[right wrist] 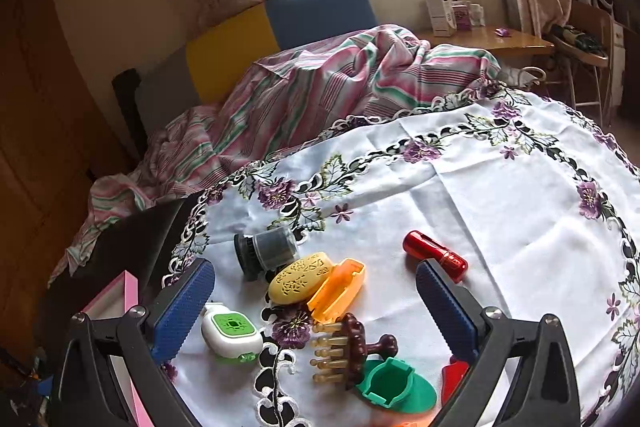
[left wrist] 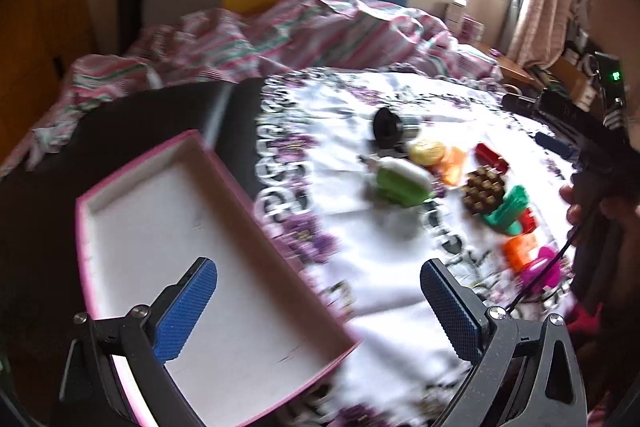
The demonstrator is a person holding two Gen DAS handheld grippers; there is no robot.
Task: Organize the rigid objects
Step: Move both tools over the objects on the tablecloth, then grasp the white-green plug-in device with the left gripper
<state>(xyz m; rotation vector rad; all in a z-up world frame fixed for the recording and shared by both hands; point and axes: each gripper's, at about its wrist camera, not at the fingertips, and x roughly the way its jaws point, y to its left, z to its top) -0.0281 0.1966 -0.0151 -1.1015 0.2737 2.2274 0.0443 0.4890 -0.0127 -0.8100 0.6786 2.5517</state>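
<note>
A pile of small rigid objects lies on the embroidered white tablecloth [right wrist: 500, 187]: a grey-black brush pot [right wrist: 266, 251], a yellow oval case [right wrist: 300, 277], an orange case [right wrist: 338, 289], a red cylinder [right wrist: 434, 255], a white-green device [right wrist: 228, 333], a brown massage brush [right wrist: 348, 345] and a green holder [right wrist: 394, 385]. My right gripper [right wrist: 314, 305] is open just above the pile. My left gripper [left wrist: 318, 311] is open and empty over the right edge of an empty pink-rimmed box [left wrist: 132, 227]. The pile also shows in the blurred left wrist view [left wrist: 460, 183].
A bed with a striped pink-green cover [right wrist: 320, 87] lies behind the table. A wooden desk [right wrist: 500, 39] with small boxes stands under the window. The dark table surface [left wrist: 120, 123] shows left of the cloth. The right gripper and hand show at the left view's right edge [left wrist: 592, 147].
</note>
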